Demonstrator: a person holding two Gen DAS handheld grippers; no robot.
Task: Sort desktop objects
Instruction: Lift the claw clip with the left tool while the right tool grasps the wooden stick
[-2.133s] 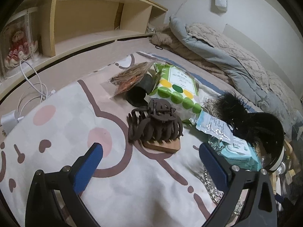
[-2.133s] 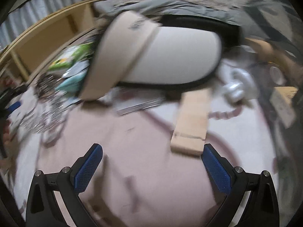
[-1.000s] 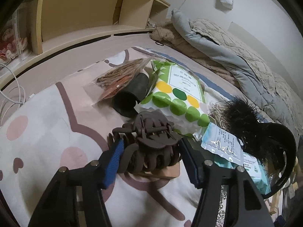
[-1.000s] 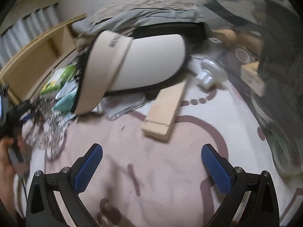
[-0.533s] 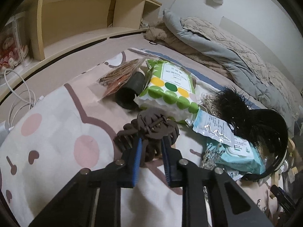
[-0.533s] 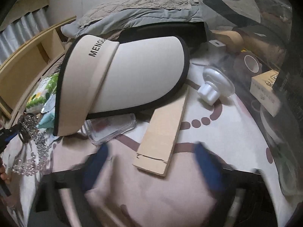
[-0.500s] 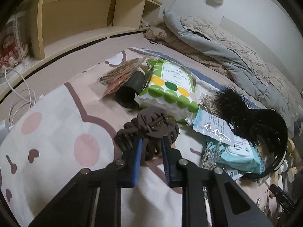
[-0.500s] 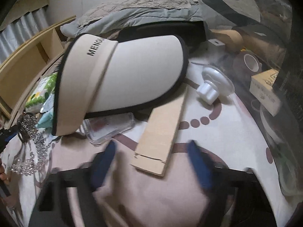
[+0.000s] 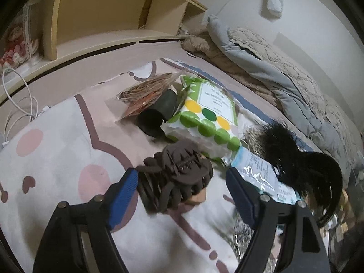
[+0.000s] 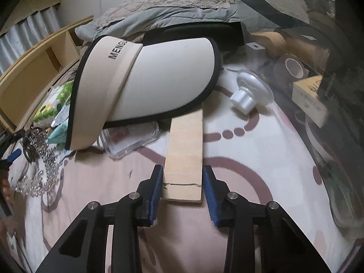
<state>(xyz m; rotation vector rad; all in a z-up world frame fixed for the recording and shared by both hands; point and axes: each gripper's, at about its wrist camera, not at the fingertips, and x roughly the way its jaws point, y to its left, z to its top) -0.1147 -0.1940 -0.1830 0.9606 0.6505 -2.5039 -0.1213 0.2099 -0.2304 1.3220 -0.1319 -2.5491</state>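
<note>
In the left wrist view a brown hair claw clip [image 9: 175,175] lies on the patterned mat between my fingers. My left gripper [image 9: 182,188] is open around it, the left blue pad close to the clip, the right pad apart. In the right wrist view a flat wooden board [image 10: 185,157] lies on the mat, its far end under a beige sun visor [image 10: 145,79]. My right gripper [image 10: 183,184] is closed on the near end of the board, one pad on each long edge.
Beside the clip lie a green-dotted wipes pack [image 9: 204,118], a black tube [image 9: 157,113], a snack bag [image 9: 145,91], a black furry headband [image 9: 302,166] and a teal packet [image 9: 257,173]. A bead chain [image 10: 38,166], clear case [image 10: 129,138] and white plastic knob [image 10: 248,93] lie around the board.
My left gripper, shut on the claw clip half a second ago, has opened and the clip has dropped onto the mat. My right gripper has closed from wide open onto the board's near end.
</note>
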